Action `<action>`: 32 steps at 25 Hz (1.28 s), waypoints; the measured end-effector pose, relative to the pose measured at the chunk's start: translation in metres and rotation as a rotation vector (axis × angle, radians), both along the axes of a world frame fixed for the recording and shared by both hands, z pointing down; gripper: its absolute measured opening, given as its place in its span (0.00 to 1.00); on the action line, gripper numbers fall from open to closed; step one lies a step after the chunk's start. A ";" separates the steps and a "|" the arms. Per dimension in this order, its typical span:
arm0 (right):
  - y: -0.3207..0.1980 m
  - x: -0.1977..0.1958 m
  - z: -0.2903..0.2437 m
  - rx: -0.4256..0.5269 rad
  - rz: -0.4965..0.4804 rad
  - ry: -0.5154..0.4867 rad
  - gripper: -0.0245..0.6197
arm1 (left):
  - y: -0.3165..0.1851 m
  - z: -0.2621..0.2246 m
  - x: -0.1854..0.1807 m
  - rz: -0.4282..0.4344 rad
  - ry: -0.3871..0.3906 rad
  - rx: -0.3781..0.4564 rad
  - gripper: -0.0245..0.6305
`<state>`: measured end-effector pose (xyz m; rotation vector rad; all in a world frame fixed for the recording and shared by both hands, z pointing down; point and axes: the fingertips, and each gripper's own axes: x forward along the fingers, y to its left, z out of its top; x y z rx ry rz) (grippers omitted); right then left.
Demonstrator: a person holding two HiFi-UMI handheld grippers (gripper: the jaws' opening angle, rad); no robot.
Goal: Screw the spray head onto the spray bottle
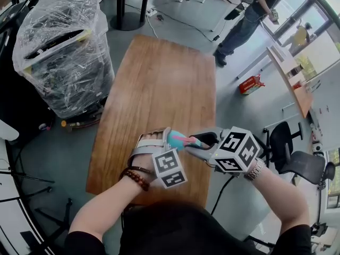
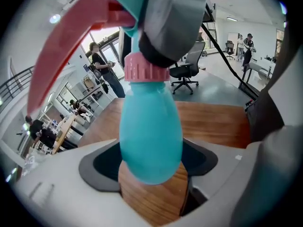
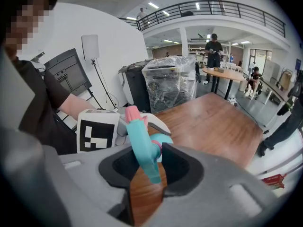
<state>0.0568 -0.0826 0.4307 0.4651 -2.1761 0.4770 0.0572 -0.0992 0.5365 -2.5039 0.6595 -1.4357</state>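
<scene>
**A:** Where's the spray bottle (image 2: 150, 131)?

**B:** Off the wood, over the near end of the wooden table (image 1: 159, 84). Its teal body sits between the two dark pads of the left gripper (image 2: 151, 174), which are closed against its sides.

**A:** And the spray head (image 3: 143, 145)?

**B:** On top of the bottle. Its pink collar (image 2: 144, 70) sits at the neck, and the pink trigger (image 2: 61, 56) juts out to one side. I can't tell how far it's threaded on.

**A:** What's the right gripper (image 3: 147, 167) doing?

**B:** Its jaws are partly closed and clamped on the teal head. The left gripper's marker cube (image 3: 97, 130) is just behind it.

**A:** So the two tools meet?

**B:** Close together, one at each end of the bottle.

**A:** Anything else on the table?

**B:** Nothing I can see. A machine wrapped in clear plastic (image 1: 64, 52) stands at the table's left. An office chair (image 1: 297, 158) is on the right, a red package (image 1: 251, 84) lies on the floor, and a person (image 1: 255, 15) stands beyond the far end.
</scene>
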 end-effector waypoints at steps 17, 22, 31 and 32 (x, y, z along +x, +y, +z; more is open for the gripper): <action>-0.011 0.007 -0.004 -0.109 0.212 -0.106 0.23 | -0.008 -0.010 -0.004 -0.052 -0.037 0.049 0.65; -0.016 0.013 -0.003 -0.219 0.396 -0.186 0.23 | -0.014 -0.012 -0.006 -0.058 -0.070 0.097 0.65; -0.018 0.021 0.000 -0.312 0.527 -0.245 0.26 | -0.013 -0.011 0.000 -0.052 -0.060 0.096 0.65; -0.020 0.024 0.000 -0.294 0.523 -0.234 0.27 | -0.013 -0.010 0.000 -0.051 -0.057 0.094 0.65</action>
